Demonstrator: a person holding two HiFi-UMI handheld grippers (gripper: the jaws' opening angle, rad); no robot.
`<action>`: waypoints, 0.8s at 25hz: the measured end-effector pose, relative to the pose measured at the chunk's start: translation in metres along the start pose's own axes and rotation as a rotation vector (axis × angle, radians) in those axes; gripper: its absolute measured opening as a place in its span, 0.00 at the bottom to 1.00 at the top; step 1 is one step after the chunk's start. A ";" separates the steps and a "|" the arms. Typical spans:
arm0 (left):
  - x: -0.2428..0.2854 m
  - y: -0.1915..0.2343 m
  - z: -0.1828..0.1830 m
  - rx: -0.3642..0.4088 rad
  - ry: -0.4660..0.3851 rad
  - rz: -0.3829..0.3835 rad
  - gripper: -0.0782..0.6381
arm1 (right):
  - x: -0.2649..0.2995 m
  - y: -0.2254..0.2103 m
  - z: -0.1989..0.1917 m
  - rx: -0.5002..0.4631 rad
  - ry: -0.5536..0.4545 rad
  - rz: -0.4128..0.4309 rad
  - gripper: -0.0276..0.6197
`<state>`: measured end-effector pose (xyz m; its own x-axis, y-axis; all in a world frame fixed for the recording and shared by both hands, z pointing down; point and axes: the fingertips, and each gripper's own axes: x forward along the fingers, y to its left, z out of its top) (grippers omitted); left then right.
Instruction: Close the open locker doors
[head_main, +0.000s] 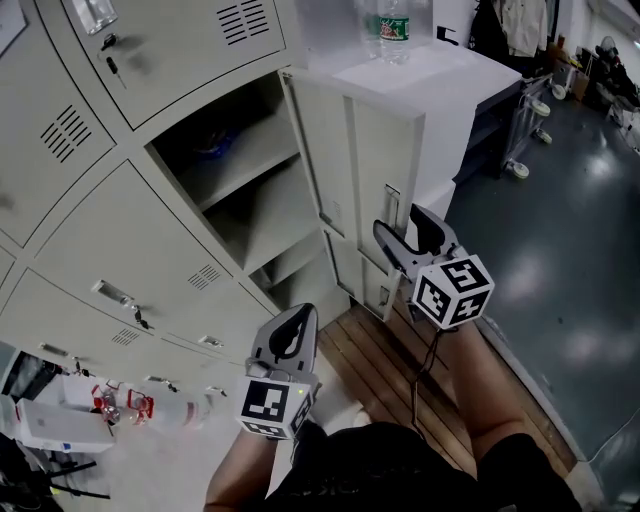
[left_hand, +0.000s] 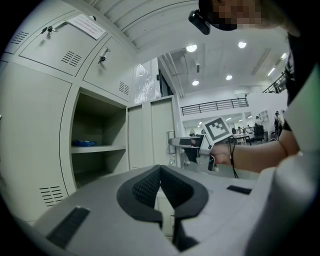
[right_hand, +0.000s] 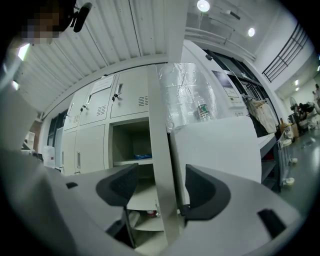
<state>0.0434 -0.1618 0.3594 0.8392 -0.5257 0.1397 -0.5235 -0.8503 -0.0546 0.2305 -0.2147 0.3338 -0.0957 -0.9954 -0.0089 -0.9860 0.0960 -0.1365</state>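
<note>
1. Locate the open locker door (head_main: 365, 170). In the head view it stands swung out from the bank of lockers (head_main: 120, 230), hinged at the right side of its compartment (head_main: 245, 200), with its free edge toward you. The compartment's shelves (head_main: 250, 160) are exposed, and a blue item (head_main: 213, 148) lies on the upper shelf; what it is cannot be told.

2. Check your right gripper (head_main: 402, 226). It sits at the free edge of the door, about halfway down. In the right gripper view its jaws stand apart, and the door's edge (right_hand: 159, 140) runs upright between them. The pads (right_hand: 120, 184) are not clamped on the door. Whether either pad touches the door cannot be told.

3. Check your left gripper (head_main: 303, 312). It is held low in front of your body, pointing toward the lockers and well apart from the door. In the left gripper view its jaws are closed together with nothing between them, and the right gripper (left_hand: 186, 144) shows beyond them at the door (left_hand: 150, 135).

4. Note the surroundings. A water bottle (head_main: 392, 28) stands on the white cabinet (head_main: 450, 80) beside the lockers. The neighbouring doors are closed, and keys (head_main: 110, 48) hang in one lock. Wooden slats (head_main: 390, 370) cover the floor below the door.
</note>
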 end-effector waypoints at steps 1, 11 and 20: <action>0.000 0.001 0.001 0.003 -0.002 0.000 0.12 | 0.001 -0.001 0.000 0.000 0.001 -0.001 0.48; 0.009 0.011 0.003 -0.005 -0.019 -0.012 0.12 | 0.009 -0.006 -0.001 -0.008 0.023 -0.012 0.29; 0.008 0.018 0.002 -0.002 -0.022 -0.012 0.12 | 0.010 0.002 -0.003 -0.035 0.028 0.001 0.20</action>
<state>0.0413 -0.1817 0.3572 0.8484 -0.5158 0.1190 -0.5136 -0.8565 -0.0508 0.2272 -0.2246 0.3360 -0.0999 -0.9948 0.0187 -0.9900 0.0975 -0.1017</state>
